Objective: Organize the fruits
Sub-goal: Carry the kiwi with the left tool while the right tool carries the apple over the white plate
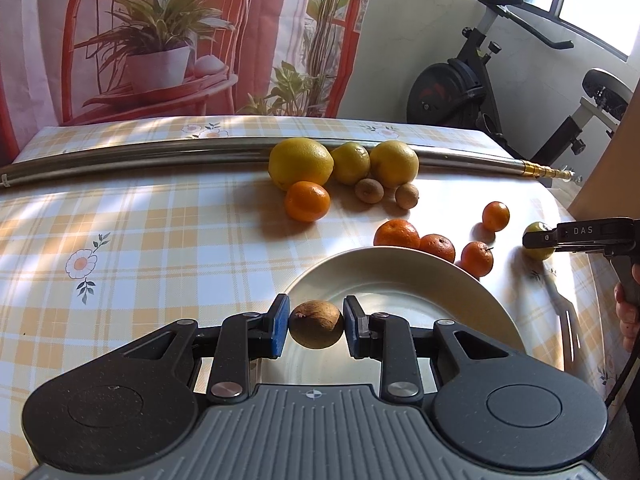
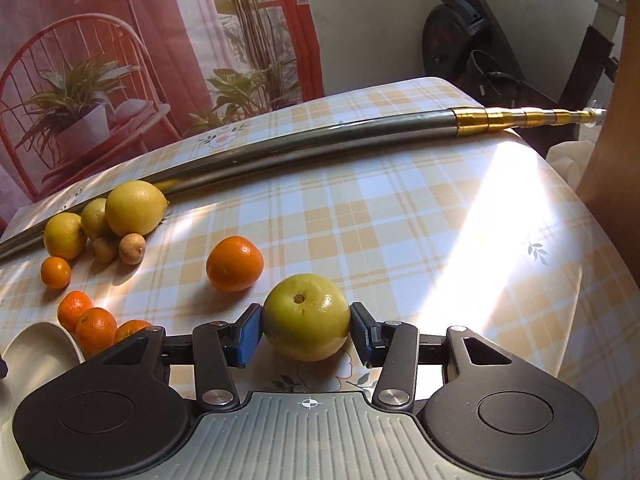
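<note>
- The left tool (image 1: 316,325) pinches a brown fruit (image 1: 316,324) above the plate (image 1: 460,280); it should lower before letting go.
- The right tool (image 2: 306,330) clasps a green fruit (image 2: 306,316) resting on the table (image 2: 440,240).

My left gripper (image 1: 316,326) is matt black plastic with ribbed blue pads, closed on a dull, rough-skinned brown fruit (image 1: 316,323). My right gripper (image 2: 307,330) has the same finish and pinches a smooth, waxy yellow-green fruit (image 2: 306,316). The plate (image 1: 472,292) looks like glossy glazed ceramic. The checked tablecloth (image 1: 160,232) has a slick sheen, and the pole (image 2: 320,146) is brushed metal with brassy rings.
</note>
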A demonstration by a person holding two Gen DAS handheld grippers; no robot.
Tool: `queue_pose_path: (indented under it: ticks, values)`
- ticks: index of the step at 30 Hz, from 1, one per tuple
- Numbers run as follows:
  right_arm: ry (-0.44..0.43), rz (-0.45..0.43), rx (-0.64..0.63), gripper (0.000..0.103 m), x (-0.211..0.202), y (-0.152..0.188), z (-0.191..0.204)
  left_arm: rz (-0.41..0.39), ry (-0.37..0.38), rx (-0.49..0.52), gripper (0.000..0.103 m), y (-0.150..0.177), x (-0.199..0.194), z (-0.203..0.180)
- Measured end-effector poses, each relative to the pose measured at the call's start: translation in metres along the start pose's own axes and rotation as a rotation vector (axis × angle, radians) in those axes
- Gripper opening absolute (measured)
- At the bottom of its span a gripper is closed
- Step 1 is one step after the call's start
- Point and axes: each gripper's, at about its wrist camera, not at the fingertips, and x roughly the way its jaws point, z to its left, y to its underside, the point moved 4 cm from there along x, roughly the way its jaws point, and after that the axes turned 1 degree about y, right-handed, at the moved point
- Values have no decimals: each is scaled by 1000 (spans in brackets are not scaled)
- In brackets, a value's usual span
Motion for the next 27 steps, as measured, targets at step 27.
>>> queue_pose_path:
  ticks: [27]
  values:
    - [-223, -25, -162, 43, -60, 55, 103, 69, -29, 6, 30, 36, -12, -9]
